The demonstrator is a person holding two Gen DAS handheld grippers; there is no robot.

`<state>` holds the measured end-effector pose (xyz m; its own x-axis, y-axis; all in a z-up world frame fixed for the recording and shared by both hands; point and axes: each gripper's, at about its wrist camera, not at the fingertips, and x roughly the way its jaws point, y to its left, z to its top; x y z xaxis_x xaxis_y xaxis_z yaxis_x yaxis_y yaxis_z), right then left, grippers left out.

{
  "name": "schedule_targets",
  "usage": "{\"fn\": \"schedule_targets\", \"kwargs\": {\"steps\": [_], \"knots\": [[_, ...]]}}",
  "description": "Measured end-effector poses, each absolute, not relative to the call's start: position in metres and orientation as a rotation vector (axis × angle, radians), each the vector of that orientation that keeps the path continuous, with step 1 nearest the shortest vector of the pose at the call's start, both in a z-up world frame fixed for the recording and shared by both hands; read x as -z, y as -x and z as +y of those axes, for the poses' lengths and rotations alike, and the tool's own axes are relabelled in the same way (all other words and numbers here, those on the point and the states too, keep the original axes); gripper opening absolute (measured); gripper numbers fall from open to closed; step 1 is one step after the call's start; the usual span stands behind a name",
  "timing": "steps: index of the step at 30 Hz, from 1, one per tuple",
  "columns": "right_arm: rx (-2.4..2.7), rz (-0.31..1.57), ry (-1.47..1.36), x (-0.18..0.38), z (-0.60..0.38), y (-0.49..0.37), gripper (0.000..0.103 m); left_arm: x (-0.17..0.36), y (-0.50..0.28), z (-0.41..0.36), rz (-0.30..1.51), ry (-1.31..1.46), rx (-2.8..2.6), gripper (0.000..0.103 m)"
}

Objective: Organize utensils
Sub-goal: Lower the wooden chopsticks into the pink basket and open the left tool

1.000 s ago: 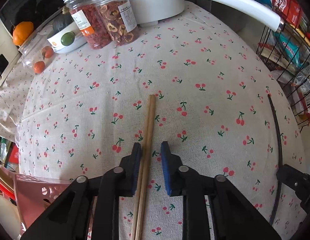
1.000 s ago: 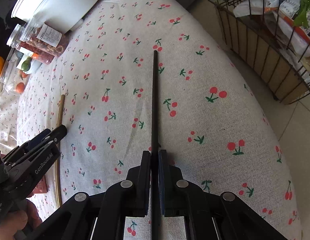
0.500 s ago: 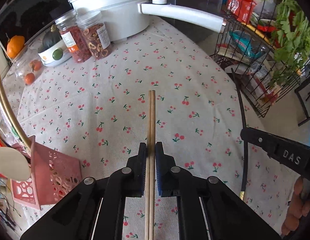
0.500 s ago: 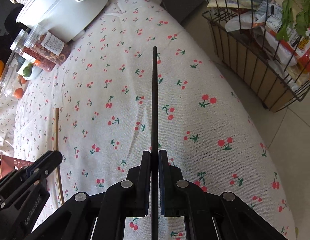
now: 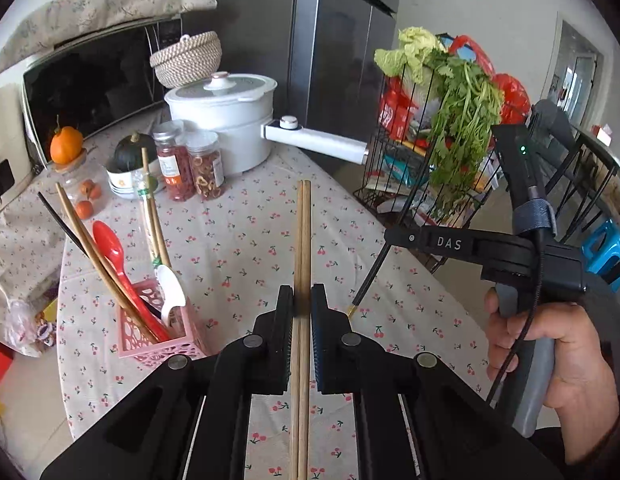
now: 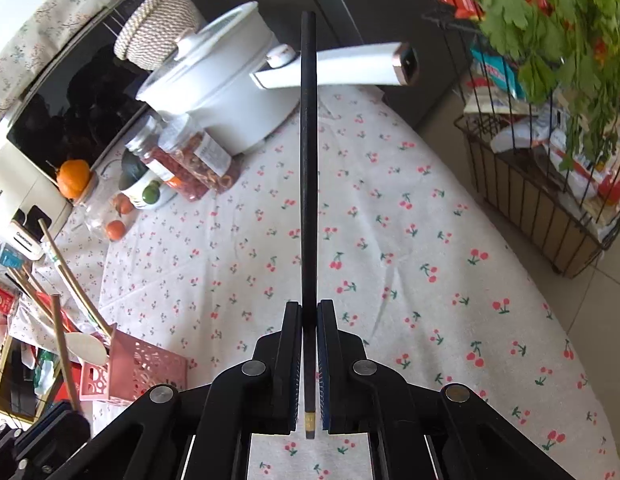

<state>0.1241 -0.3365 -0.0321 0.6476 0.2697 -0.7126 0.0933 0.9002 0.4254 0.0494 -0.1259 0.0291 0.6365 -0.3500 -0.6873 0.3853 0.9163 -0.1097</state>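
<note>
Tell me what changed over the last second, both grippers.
The left gripper closed on the wooden chopsticks, which lay loose between open jaws on the cherry tablecloth, and lifted them clear. The right gripper rose too, keeping its clamp on the black chopstick. The pink basket with its utensils, the jars and the white pot stayed put.

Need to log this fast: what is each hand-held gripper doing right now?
Left hand-held gripper: shut on the wooden chopsticks.
Right hand-held gripper: shut on the black chopstick.
</note>
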Motion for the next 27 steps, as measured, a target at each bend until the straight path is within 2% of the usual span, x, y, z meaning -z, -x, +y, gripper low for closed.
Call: {"fn": "schedule_targets", "kwargs": {"steps": [7, 11, 13, 19, 27], "knots": [[-0.128, 0.766, -0.333, -0.001, -0.308, -0.118, 0.004, -0.073, -0.035, -0.068, 0.6, 0.099, 0.458, 0.009], [-0.148, 0.732, -0.252, -0.016, -0.289, -0.113, 0.004, -0.089, -0.032, -0.033, 0.435, 0.173, 0.44, 0.009], [-0.165, 0.728, -0.223, -0.019, -0.28, -0.113, 0.004, -0.086, -0.03, -0.013, 0.353, 0.225, 0.44, 0.009], [-0.221, 0.725, -0.153, -0.02, -0.252, -0.109, 0.004, -0.077, -0.059, 0.018, 0.292, 0.3, 0.372, 0.009], [-0.257, 0.725, -0.15, -0.019, -0.238, -0.109, 0.004, -0.053, -0.091, 0.018, 0.208, 0.287, 0.172, 0.009]]}}
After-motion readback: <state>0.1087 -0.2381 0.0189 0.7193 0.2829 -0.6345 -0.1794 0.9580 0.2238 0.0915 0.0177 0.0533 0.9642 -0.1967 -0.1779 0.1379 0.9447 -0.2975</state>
